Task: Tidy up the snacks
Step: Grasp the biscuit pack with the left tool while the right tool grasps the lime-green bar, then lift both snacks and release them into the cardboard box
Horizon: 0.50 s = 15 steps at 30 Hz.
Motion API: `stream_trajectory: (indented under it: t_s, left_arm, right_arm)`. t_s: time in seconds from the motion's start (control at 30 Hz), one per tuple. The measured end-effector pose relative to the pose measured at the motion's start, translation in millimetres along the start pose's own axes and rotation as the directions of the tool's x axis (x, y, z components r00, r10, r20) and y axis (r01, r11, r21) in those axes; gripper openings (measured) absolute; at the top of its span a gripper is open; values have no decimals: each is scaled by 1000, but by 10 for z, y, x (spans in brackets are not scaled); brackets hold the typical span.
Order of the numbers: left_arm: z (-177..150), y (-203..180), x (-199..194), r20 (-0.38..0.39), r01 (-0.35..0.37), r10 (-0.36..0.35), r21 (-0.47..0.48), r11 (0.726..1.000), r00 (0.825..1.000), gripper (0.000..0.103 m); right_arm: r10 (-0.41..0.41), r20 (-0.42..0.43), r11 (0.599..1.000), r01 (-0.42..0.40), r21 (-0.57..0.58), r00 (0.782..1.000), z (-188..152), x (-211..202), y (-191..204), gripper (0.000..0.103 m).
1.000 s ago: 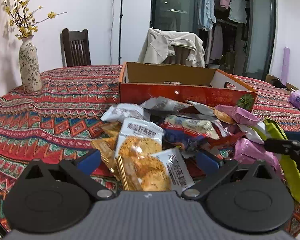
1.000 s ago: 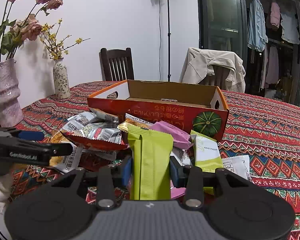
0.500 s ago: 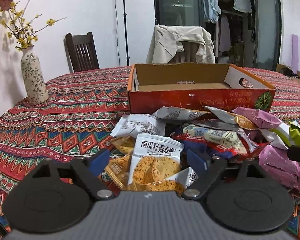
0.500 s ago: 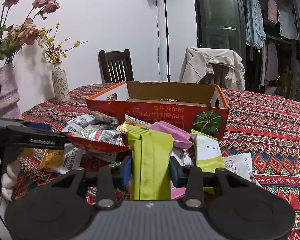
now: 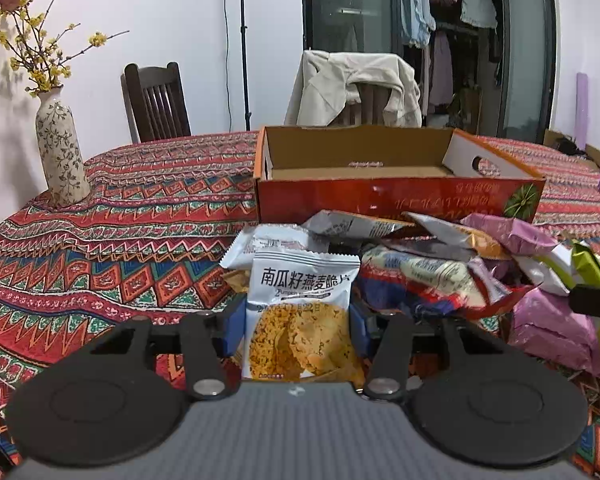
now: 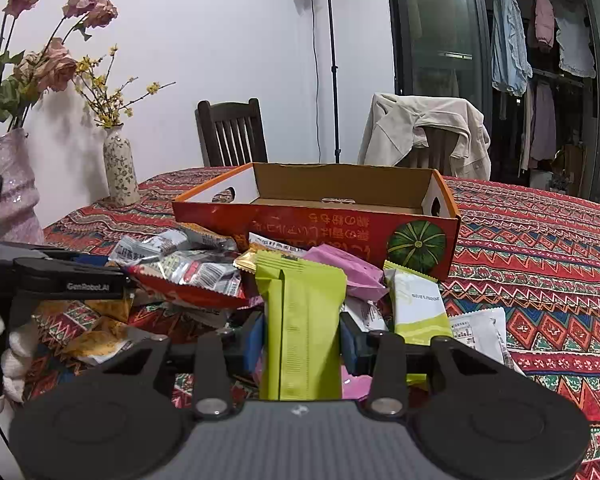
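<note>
Patterned cloth covers the table; 2 vases stand left. Snack pile lies before the box. Left gripper is closing around a cracker pack; right gripper clamps a green pack.

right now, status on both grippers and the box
Left hand-held gripper closing around white cracker packet. Right hand-held gripper shut on green packet. Cardboard box open, looks empty. Snack pile before it.
</note>
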<state>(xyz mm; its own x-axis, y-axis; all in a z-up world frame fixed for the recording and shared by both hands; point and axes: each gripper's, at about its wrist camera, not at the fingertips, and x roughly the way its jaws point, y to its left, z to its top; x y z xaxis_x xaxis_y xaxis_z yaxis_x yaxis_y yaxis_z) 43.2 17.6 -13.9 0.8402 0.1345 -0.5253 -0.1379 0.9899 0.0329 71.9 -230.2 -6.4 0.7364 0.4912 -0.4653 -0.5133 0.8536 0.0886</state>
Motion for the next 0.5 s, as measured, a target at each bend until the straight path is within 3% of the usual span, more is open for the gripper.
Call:
stream_trajectory:
  t_s: [0.5]
  left_arm:
    - [351,-6,-356,141,43,-41,-12,999,989,52]
  right_arm:
    - [-17,72,1000,16,7,997,193,-133,18,38]
